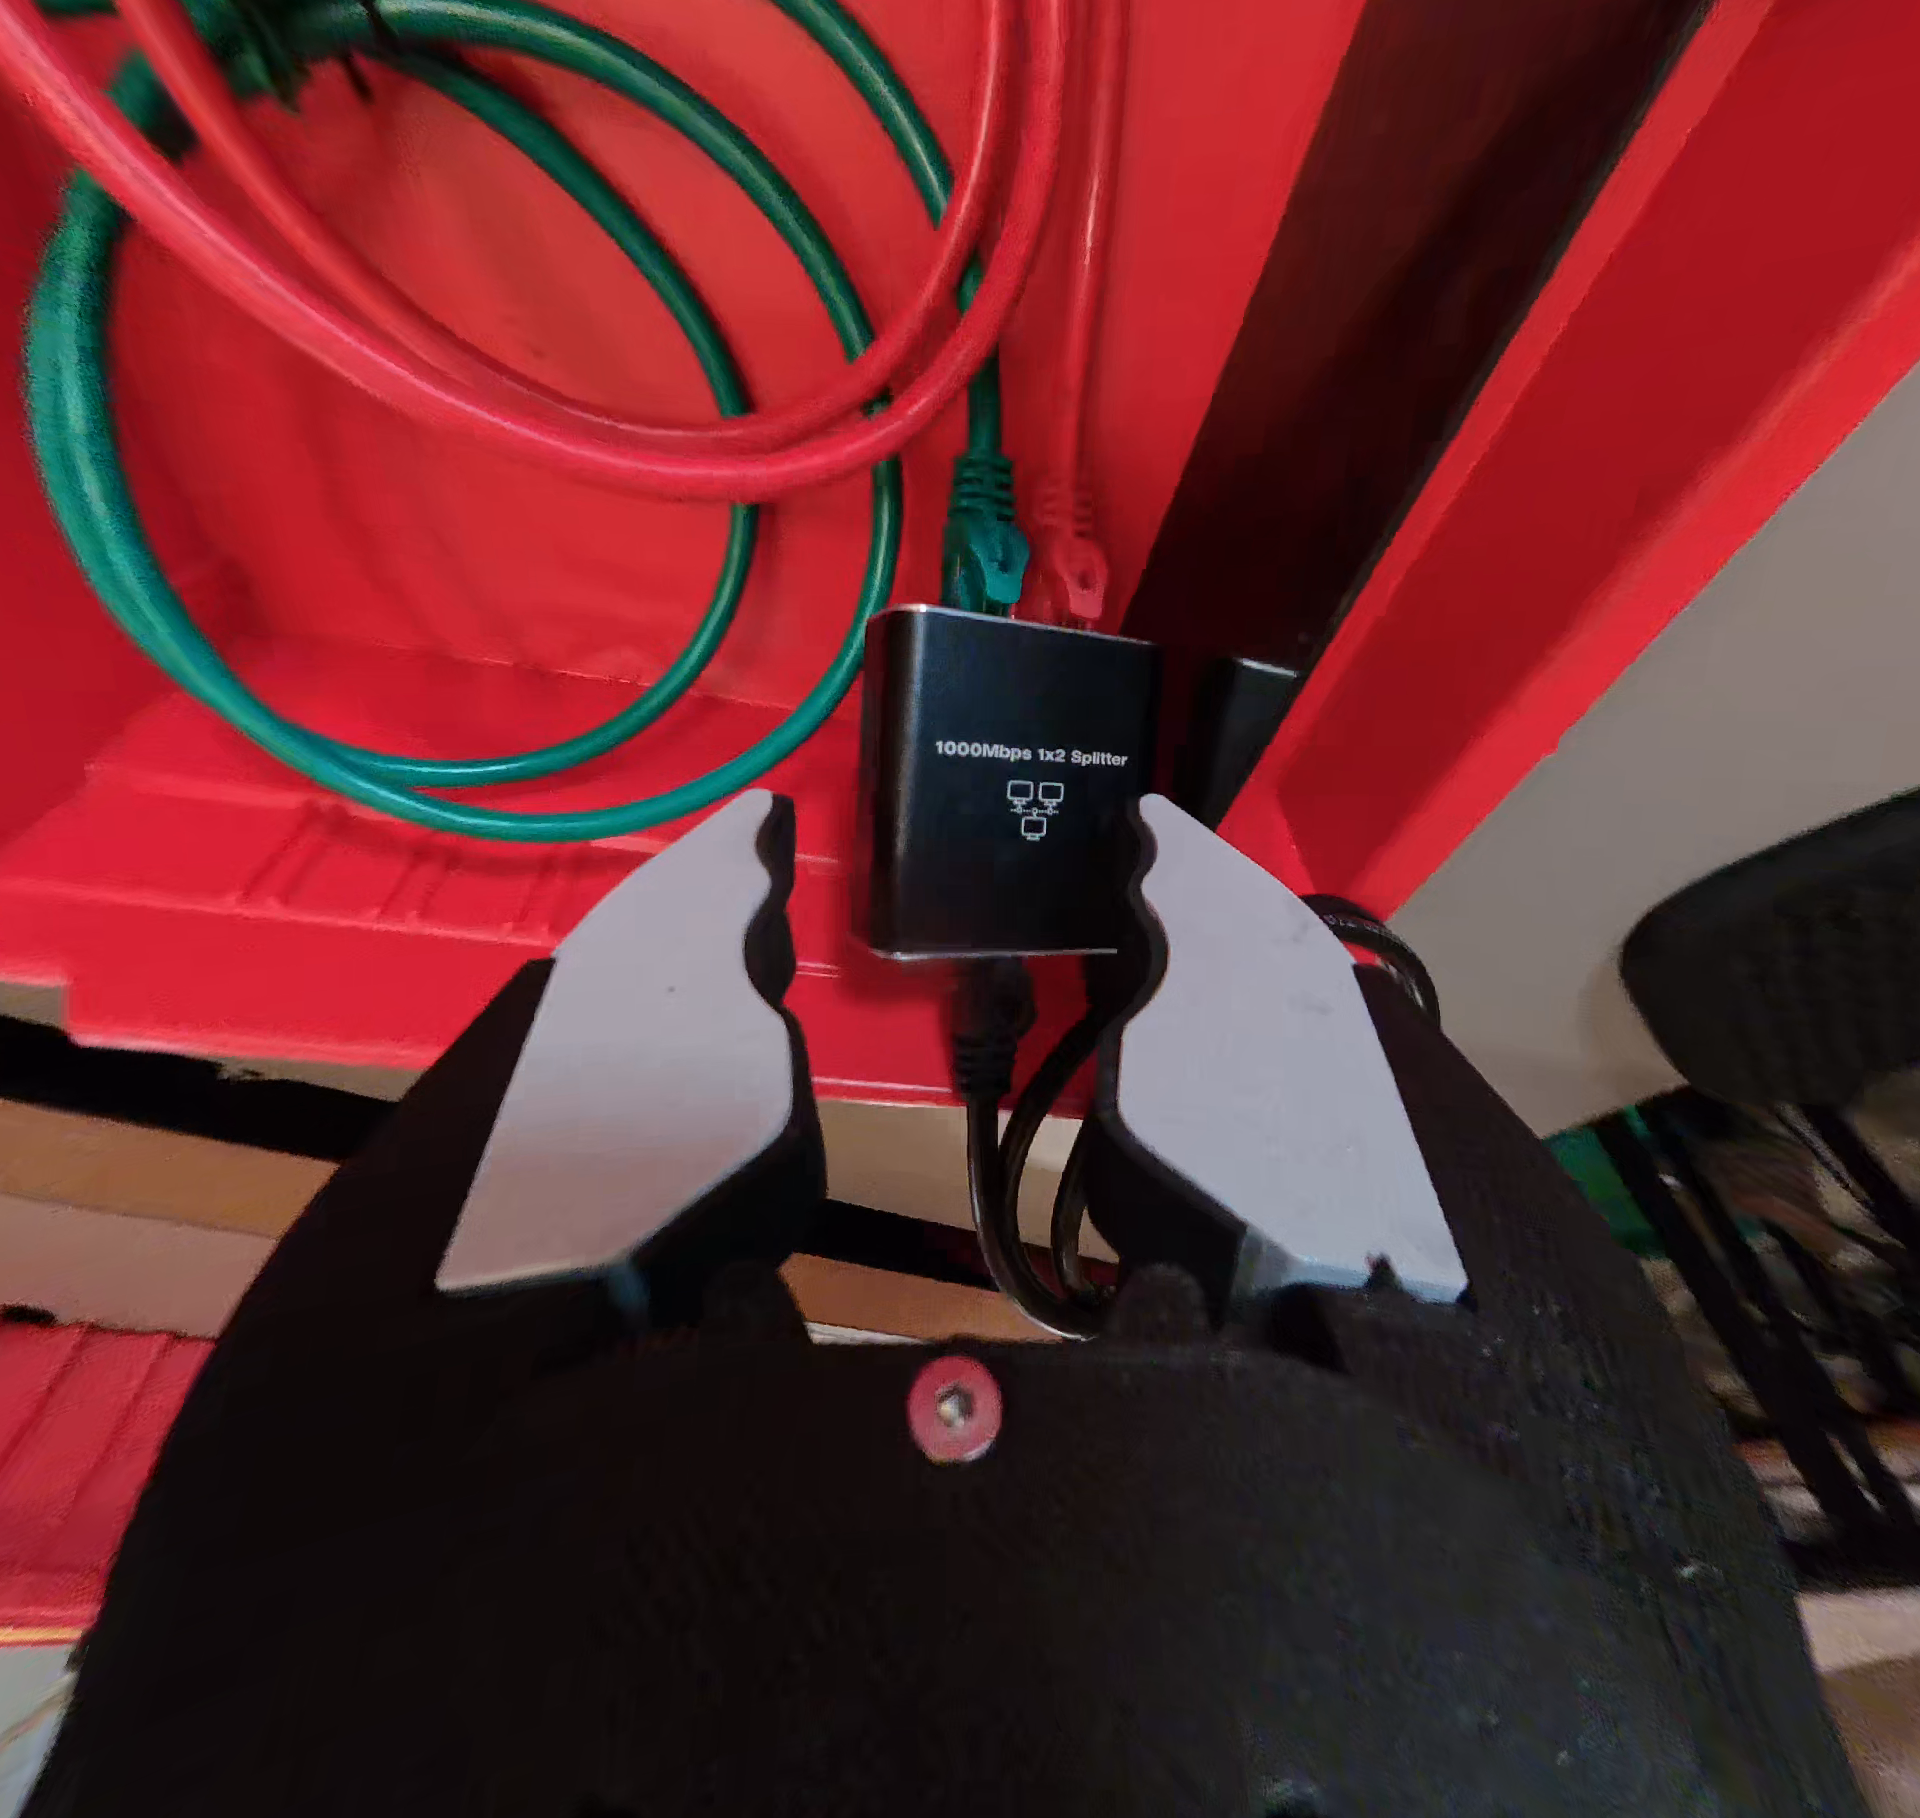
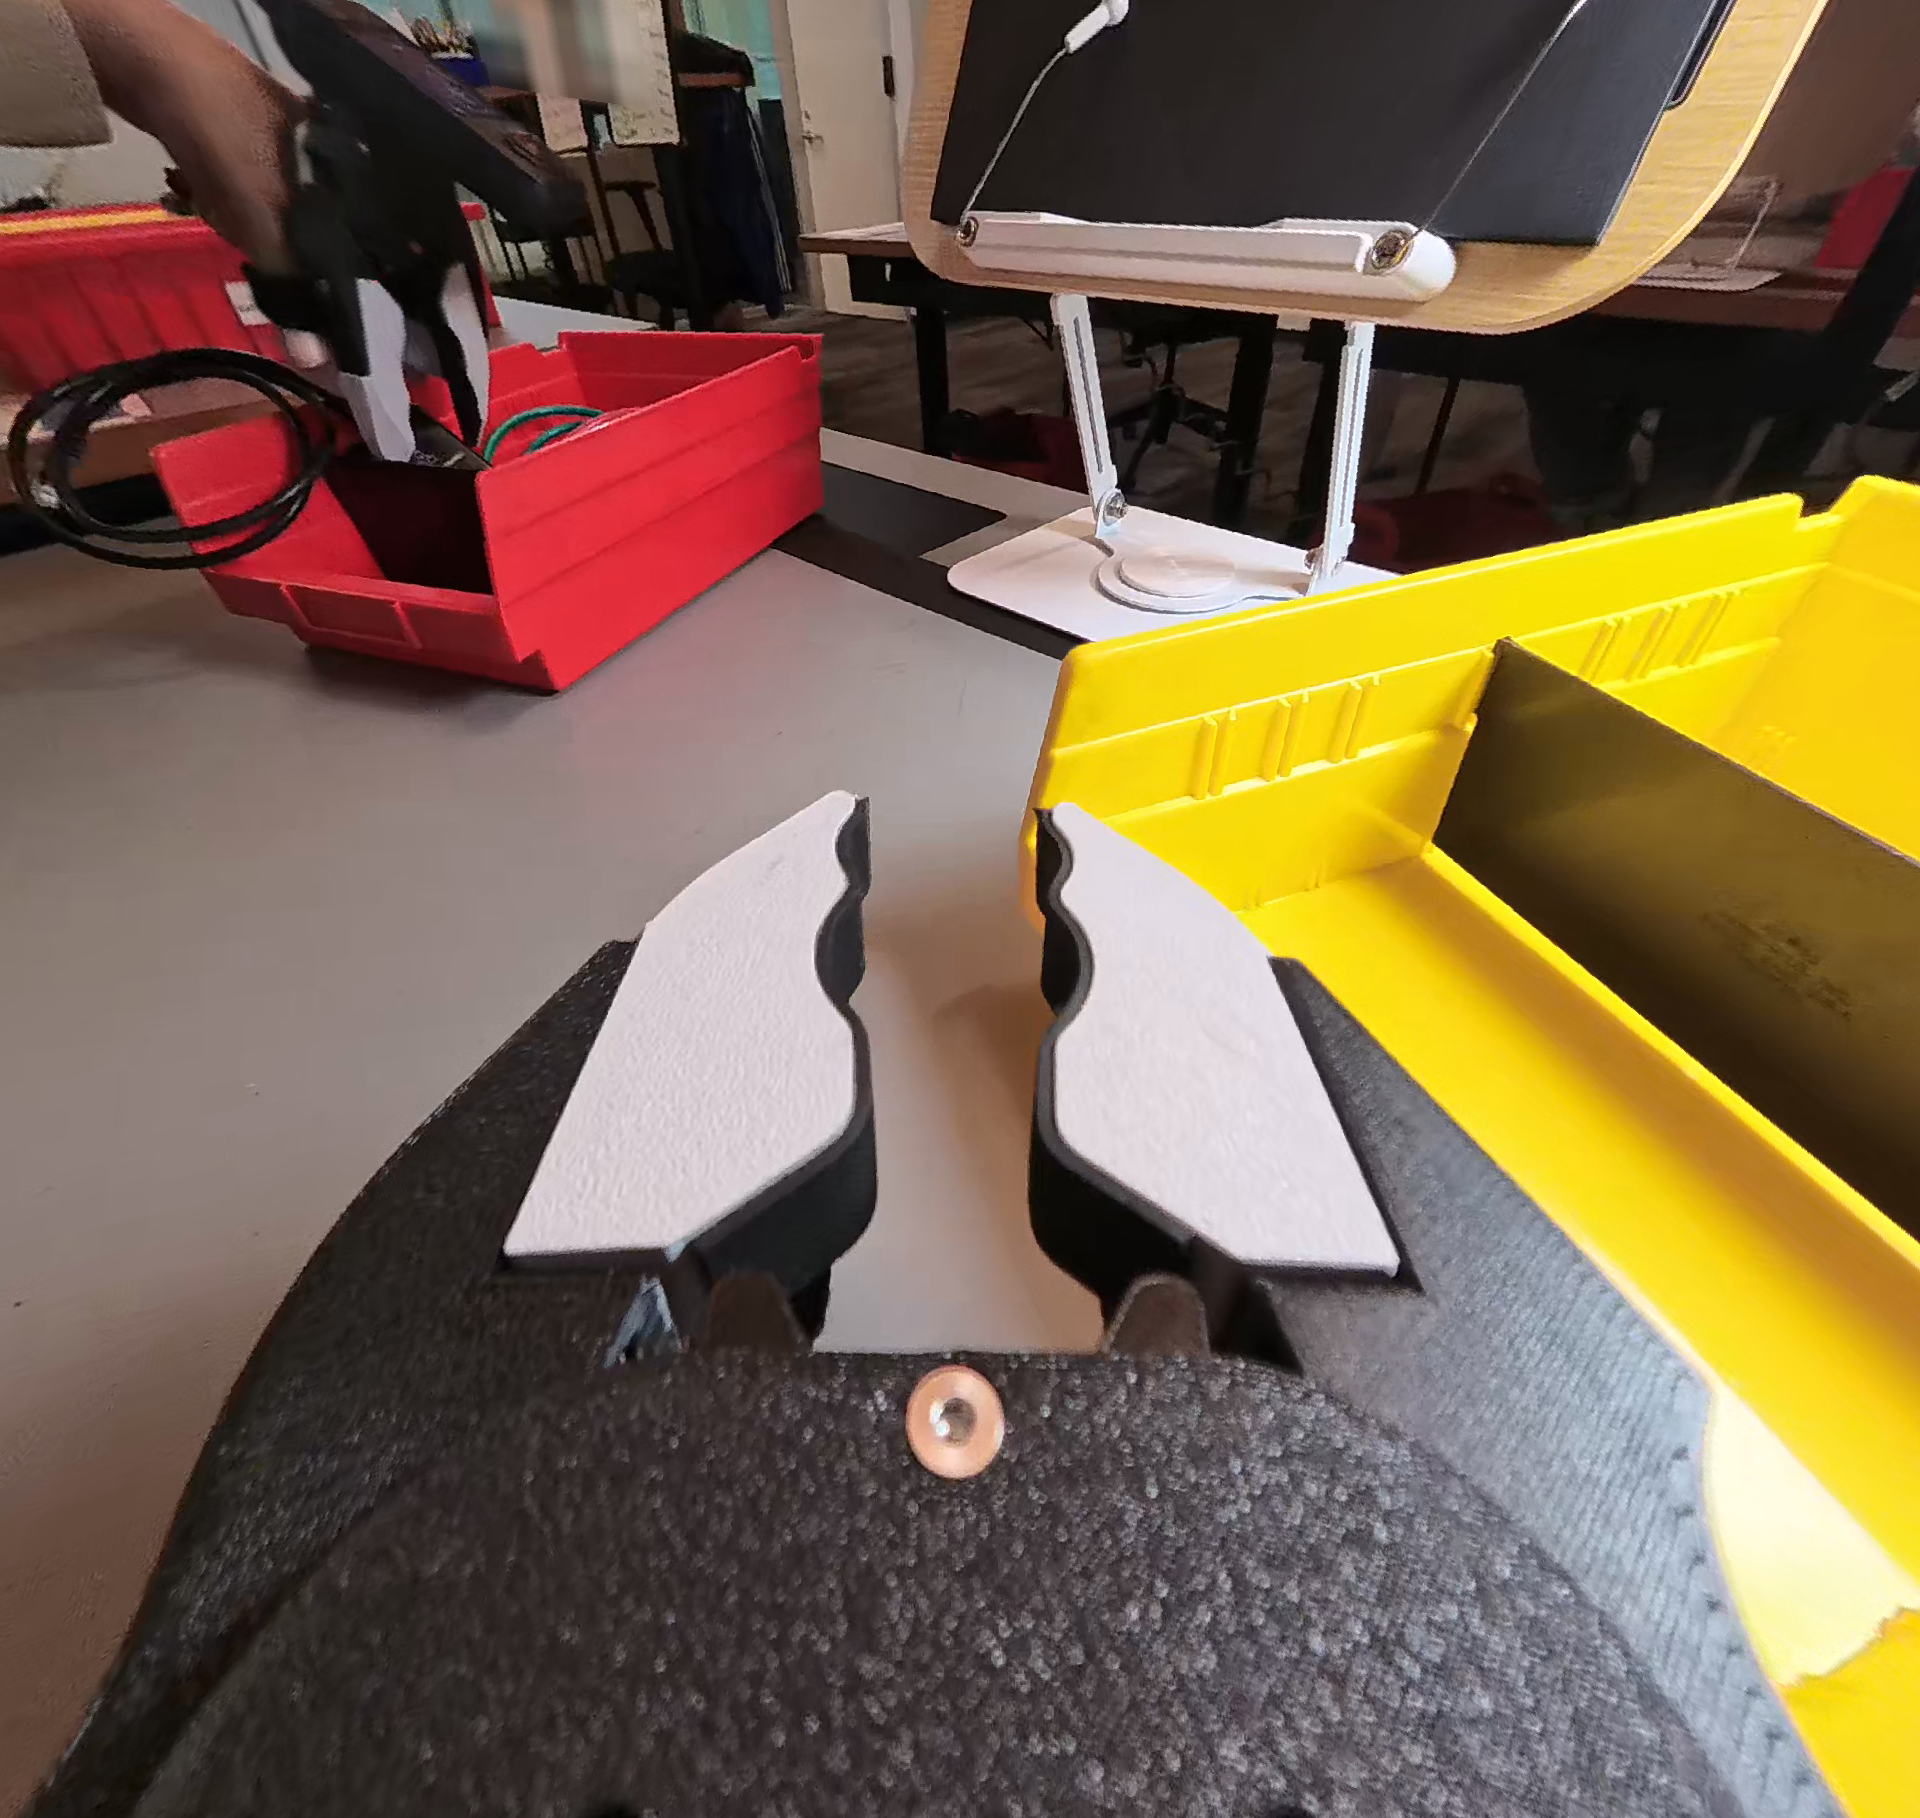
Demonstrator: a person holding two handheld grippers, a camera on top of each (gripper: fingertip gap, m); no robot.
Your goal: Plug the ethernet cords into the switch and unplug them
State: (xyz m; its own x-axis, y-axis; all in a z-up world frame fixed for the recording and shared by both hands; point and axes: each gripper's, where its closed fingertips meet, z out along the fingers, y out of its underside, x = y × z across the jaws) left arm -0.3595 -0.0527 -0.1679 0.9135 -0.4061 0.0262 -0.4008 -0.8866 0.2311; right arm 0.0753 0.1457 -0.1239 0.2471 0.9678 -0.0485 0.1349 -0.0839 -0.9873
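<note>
In the red bin we are seeing two cords, green and red, plugged into one switch; our left gripper is gaping around it, the right gripper is hovering parted, empty

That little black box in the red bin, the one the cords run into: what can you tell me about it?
The black box is small and rectangular, with a smooth, metal-looking dark shell, brighter rims at both ends and white markings on top. It lies in the red bin. A green cord and a red cord are plugged side by side into its far end; a black cord leaves its near end. The open left claw has one finger on each side of it; whether they touch is unclear.
</note>
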